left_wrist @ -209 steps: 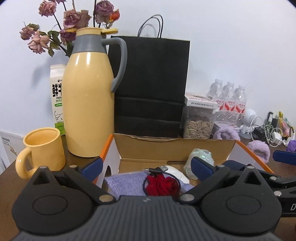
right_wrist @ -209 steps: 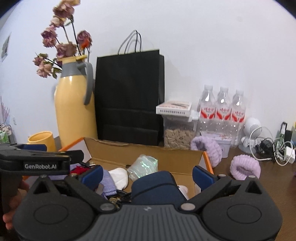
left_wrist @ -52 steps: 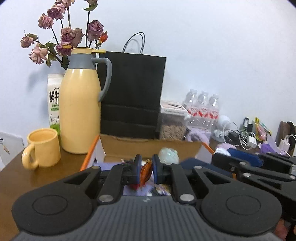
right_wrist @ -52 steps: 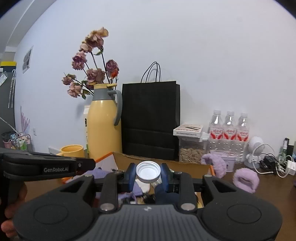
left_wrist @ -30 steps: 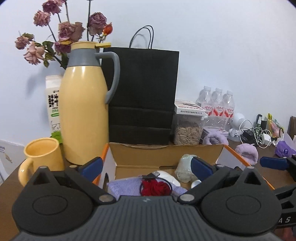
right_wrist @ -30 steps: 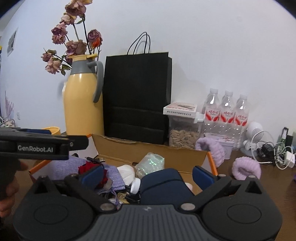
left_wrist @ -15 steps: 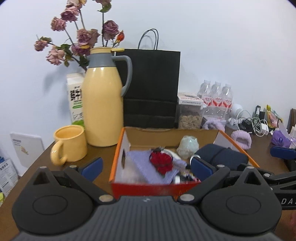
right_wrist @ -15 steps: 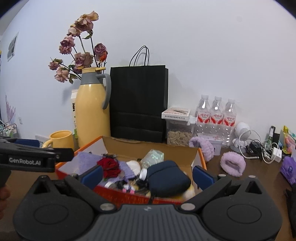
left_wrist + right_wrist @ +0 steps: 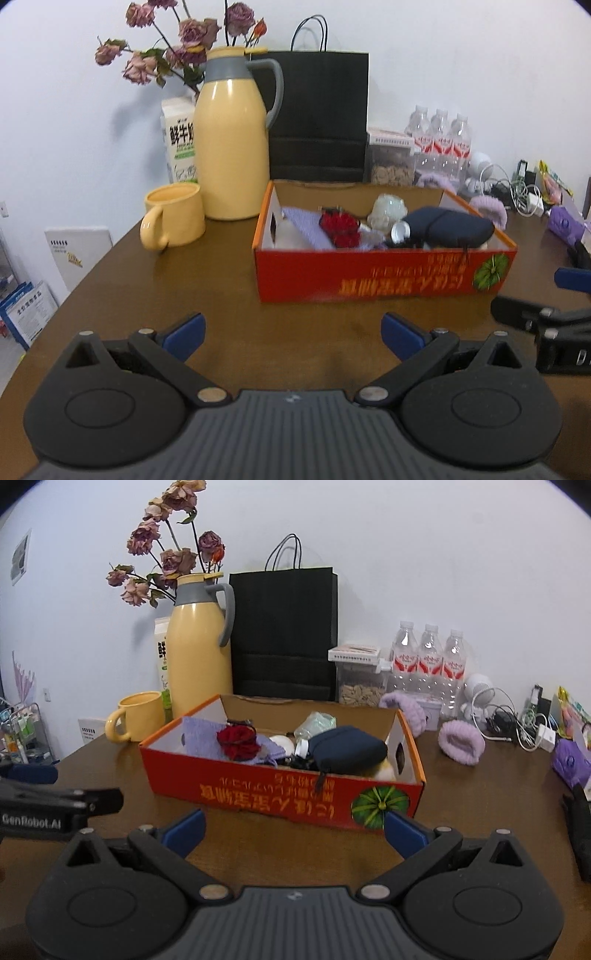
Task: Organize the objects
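Both tongs have pulled way back from the red box [image 9: 384, 280] — bare tabletop [image 9: 295, 325] now shows in front of it. The left tongs [image 9: 291, 330] and right tongs [image 9: 295, 829] dropped their bits and stand wide apart — white cap [image 9: 400, 229] now sits inside.

The left tongs [image 9: 291, 332] are spread wide, the two blue-padded fingers [image 9: 183, 331] far apart with nothing between them, held level and low over the worktop's near edge. The right tongs [image 9: 293, 829] are likewise spread wide and empty, their blue fingertips [image 9: 402, 834] well apart, pointing toward the far edge. The two tools sit side by side: each shows in the other's view as a black finger with a blue tip at the frame's edge.
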`<move>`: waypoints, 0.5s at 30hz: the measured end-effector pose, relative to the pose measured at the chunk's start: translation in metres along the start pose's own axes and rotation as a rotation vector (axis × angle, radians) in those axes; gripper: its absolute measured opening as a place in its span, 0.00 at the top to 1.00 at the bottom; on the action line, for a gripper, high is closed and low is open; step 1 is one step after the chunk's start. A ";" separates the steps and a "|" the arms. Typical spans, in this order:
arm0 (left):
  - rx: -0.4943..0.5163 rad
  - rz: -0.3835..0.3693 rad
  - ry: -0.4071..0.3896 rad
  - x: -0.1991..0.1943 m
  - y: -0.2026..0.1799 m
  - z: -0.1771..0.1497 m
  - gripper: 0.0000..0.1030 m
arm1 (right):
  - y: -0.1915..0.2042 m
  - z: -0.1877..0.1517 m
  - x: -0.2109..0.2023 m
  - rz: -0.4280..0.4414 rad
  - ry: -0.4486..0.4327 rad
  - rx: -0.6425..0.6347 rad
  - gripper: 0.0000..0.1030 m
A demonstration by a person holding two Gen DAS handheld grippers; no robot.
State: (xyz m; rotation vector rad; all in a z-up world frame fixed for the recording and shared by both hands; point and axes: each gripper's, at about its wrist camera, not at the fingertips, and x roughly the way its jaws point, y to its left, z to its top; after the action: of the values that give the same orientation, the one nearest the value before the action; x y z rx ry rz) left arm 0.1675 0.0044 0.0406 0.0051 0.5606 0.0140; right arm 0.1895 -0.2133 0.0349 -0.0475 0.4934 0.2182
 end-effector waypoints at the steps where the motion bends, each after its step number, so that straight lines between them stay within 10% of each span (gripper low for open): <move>1: -0.002 0.001 0.006 -0.002 0.001 -0.004 0.00 | -0.001 -0.002 -0.002 0.000 0.003 0.005 0.00; 15: -0.012 0.004 0.016 -0.027 0.004 -0.023 0.00 | -0.001 -0.011 -0.028 -0.011 -0.006 0.016 0.00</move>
State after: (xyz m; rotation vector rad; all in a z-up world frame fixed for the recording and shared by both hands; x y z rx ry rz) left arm 0.1319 0.0084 0.0357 -0.0052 0.5765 0.0209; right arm 0.1606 -0.2213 0.0382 -0.0335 0.4891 0.2035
